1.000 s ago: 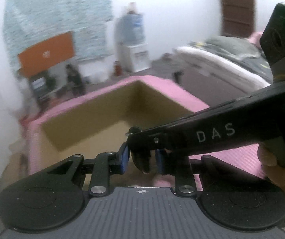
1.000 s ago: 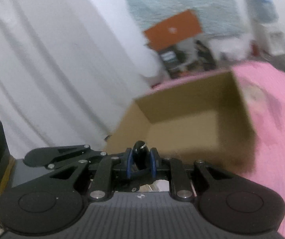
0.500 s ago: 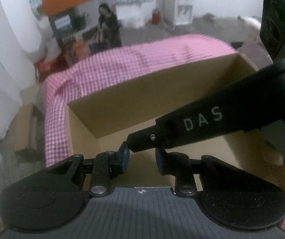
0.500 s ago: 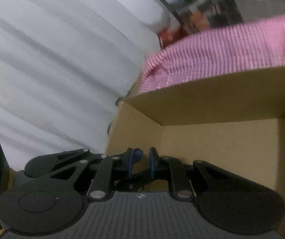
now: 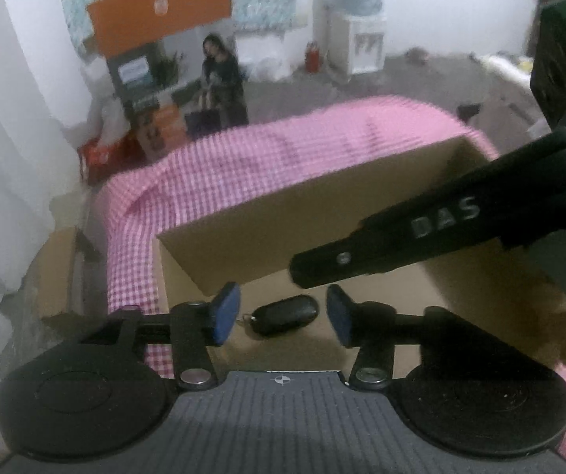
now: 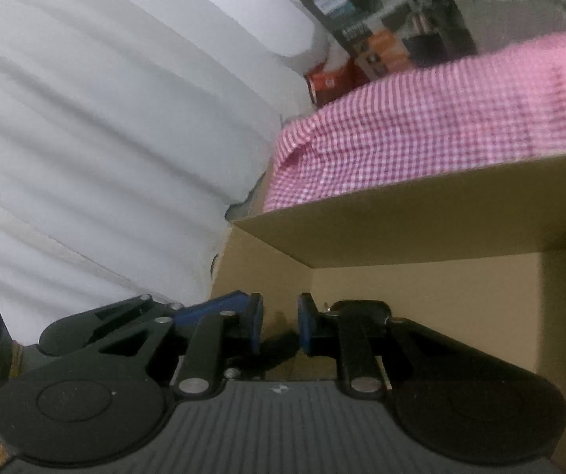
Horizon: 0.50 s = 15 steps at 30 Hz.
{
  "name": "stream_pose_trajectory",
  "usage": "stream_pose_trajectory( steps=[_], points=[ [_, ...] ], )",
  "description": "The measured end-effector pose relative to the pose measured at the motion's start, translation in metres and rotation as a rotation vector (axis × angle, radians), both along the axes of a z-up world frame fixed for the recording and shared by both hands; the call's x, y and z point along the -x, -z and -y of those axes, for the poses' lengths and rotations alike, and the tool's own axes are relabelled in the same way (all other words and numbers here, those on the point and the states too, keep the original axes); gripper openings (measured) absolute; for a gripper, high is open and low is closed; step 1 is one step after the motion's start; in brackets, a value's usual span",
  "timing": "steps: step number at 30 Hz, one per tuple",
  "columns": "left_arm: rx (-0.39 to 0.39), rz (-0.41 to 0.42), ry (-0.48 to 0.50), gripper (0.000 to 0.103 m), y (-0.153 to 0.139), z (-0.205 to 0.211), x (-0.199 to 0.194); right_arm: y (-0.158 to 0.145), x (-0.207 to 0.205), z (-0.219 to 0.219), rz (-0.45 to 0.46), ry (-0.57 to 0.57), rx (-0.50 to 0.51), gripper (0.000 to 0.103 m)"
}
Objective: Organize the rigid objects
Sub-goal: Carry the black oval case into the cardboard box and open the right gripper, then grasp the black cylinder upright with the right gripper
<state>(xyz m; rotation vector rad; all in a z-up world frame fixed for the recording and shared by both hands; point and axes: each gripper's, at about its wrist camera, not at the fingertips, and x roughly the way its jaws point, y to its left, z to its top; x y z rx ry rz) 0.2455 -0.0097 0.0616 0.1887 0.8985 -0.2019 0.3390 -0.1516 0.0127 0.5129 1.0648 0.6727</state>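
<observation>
Left gripper hovering open-jawed over a cardboard box

A black key fob is lying on the box floor, showing between the spread blue pads without touching them. The right gripper, marked DAS, is reaching in from the right above the fob. The box is sitting on a pink checked cloth, which is draping over the table edge.

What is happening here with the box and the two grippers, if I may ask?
A person is sorting small items into a cardboard box on a pink checked cloth. A black key fob lies on the box floor. The left gripper is open above it, holding nothing. The right gripper, also over the box, is open and empty.
</observation>
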Motion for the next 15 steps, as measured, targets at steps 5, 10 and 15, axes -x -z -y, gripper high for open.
stream_pose_trajectory(
  steps=[5,10,15],
  points=[
    [0.039,0.106,0.051,0.071,-0.034,0.004,0.049,-0.035,0.044,0.027,0.105,0.039,0.005,0.064],
    [0.104,0.17,0.092,0.081,-0.053,0.007,0.104,-0.07,0.115,0.067,0.221,0.084,-0.025,0.065],
    [0.17,0.179,0.151,0.085,-0.047,0.019,0.149,-0.079,0.184,0.102,0.271,0.125,-0.05,0.065]
  ],
)
